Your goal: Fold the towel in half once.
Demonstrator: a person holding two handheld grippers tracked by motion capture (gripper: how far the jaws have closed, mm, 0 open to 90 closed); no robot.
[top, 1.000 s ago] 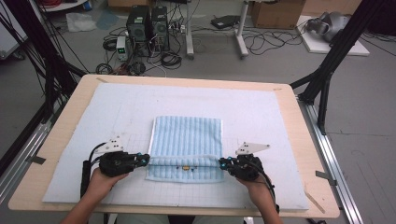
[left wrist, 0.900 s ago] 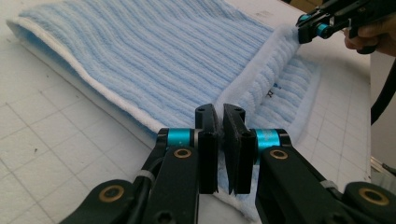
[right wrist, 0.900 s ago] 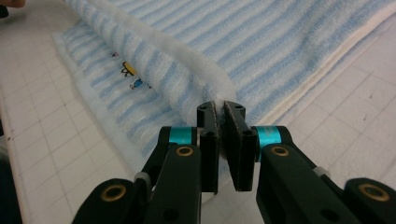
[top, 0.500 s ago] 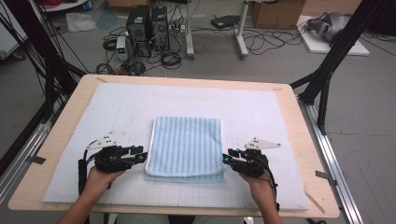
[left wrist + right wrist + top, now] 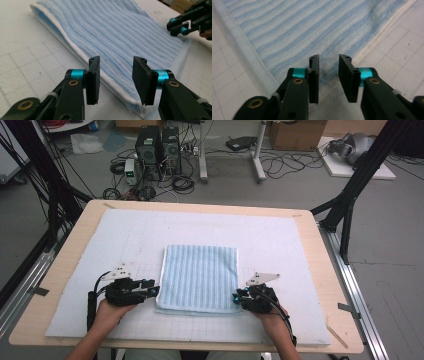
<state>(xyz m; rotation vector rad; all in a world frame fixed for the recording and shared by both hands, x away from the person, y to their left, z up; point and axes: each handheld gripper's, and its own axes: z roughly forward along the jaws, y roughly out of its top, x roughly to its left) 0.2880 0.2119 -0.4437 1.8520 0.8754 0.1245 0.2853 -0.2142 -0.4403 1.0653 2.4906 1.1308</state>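
Note:
A light blue striped towel lies folded flat on the white gridded mat. My left gripper sits at the towel's near left corner. Its jaws have just been opening and stand open, with the towel's edge beyond them and nothing pressed. My right gripper sits at the near right corner. Its jaws opened off the towel and have just been closing a little; they stand open over the towel's corner, pads not touching it. The right gripper also appears across the towel in the left gripper view.
The mat covers most of a wooden table. Black frame posts stand at both sides. Computers, cables and a box sit on the floor beyond the far edge.
Both grippers held the towel's near fold a second ago. They have let go and opened, drawing slightly outward, and the towel now lies flat between them.

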